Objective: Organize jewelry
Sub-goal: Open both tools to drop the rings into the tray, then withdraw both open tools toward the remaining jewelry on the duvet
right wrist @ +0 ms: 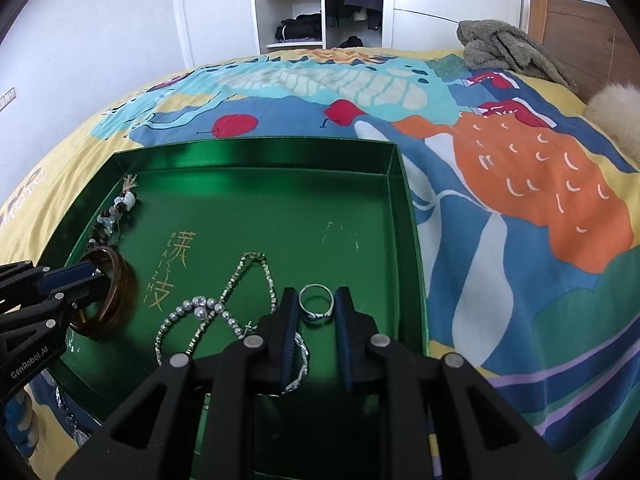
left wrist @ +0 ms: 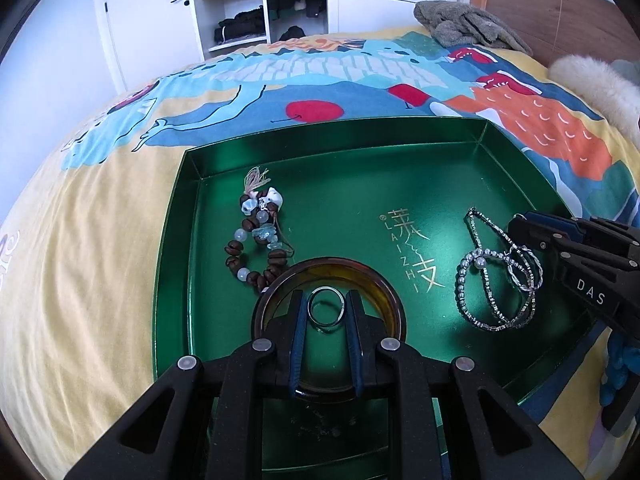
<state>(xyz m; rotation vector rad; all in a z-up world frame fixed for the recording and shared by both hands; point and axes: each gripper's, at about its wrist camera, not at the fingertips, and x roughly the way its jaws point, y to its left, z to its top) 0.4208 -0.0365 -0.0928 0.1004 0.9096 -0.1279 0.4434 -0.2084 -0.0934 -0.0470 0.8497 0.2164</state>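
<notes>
Jewelry lies in a green tray point(left wrist: 192, 216) set on a patterned bedspread point(left wrist: 100, 220).

Left wrist view: a silver ring point(left wrist: 326, 306) sits lower centre between the fingers of the left gripper point(left wrist: 326, 310), which stand spread on either side of it; whether the pads touch the ring cannot be told. The ring lies inside an amber bangle point(left wrist: 394, 300) that encircles the finger tips. The right wrist view shows the bangle tilted on edge at its left margin, with the left gripper's fingers reaching into it. A beaded bracelet point(left wrist: 256, 236) of brown and pale beads lies at centre left, apart from the bangle's upper rim by a narrow gap.

Right wrist view: a second ring point(right wrist: 317, 304) with a small knot sits lower centre between the spread fingers of the right gripper point(right wrist: 316, 310). A pearl strand and thin chains point(right wrist: 216, 312) lie tangled just left of it; a twisted silver bangle point(right wrist: 300, 364) passes under the left finger.

Handling judgement: rings are light, rigid and slippery, best pinched across the band. The bangle is stiff, likely brittle; take it across the wall. Chains are limp and will snag; lift at one loop
</notes>
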